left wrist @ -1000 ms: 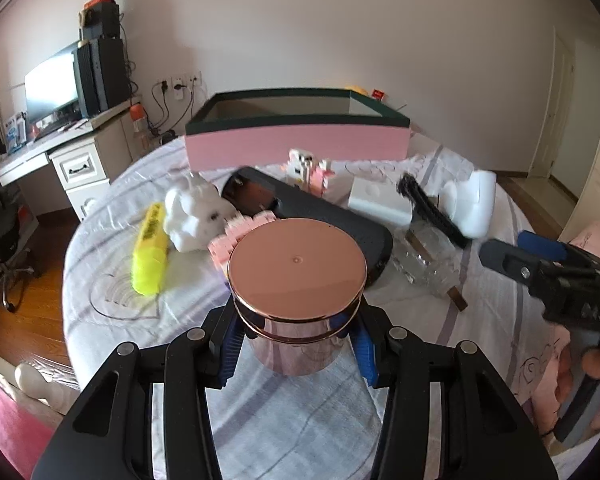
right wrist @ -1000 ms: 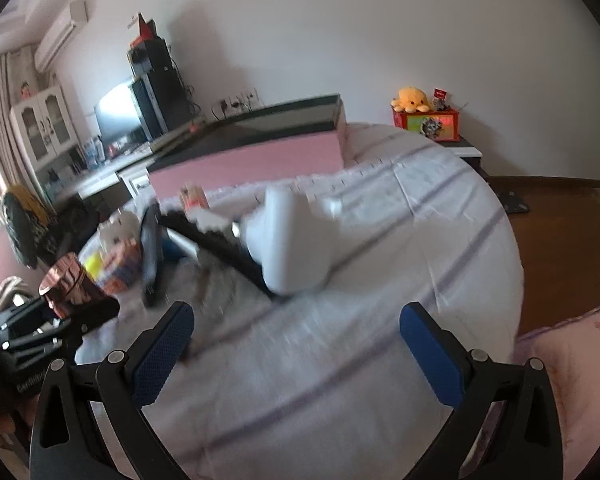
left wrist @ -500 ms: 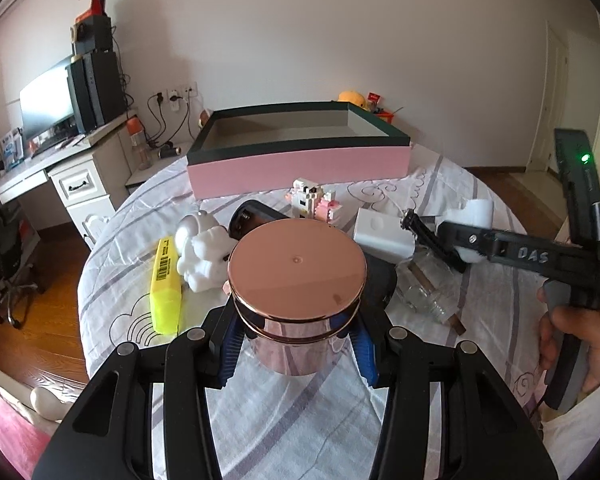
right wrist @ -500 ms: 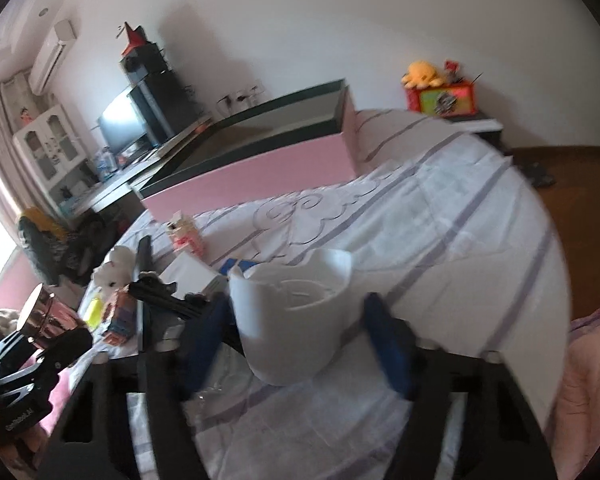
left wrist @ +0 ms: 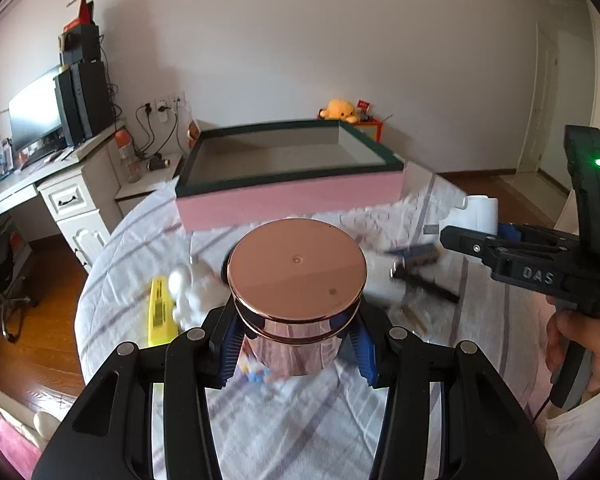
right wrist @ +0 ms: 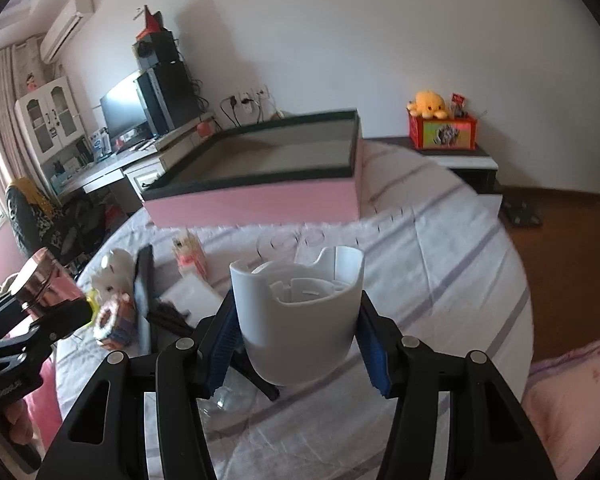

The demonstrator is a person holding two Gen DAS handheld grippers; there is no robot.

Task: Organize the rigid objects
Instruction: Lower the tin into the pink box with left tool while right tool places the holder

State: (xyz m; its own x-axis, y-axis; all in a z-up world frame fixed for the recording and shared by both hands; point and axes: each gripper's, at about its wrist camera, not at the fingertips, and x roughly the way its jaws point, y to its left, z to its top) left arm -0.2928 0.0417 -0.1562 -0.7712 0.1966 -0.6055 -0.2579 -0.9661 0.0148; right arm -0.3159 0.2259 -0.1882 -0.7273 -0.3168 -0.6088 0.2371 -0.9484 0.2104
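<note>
- The left gripper (left wrist: 298, 354) has its blue pads closed partway on one rose-gold lidded canister (left wrist: 296, 292), held upright and clear of the striped table cover (left wrist: 292, 420).
- The right gripper (right wrist: 300, 340) clamps one white plastic cup-shaped holder (right wrist: 298, 316) between its pads, open end up, lifted off the cover.
- One pink box with a dark green rim (left wrist: 292, 196) lies open ahead of both grippers, beyond the loose items; its inside looks bare.
- Ahead-left of the left gripper: one yellow highlighter (left wrist: 159, 308) and one white figurine (left wrist: 192, 292), just beside each other.
- Ahead-right of the left gripper: one black brush (left wrist: 424, 282), blurred.
- Left of the right gripper: one flat black case (right wrist: 143, 292).
</note>
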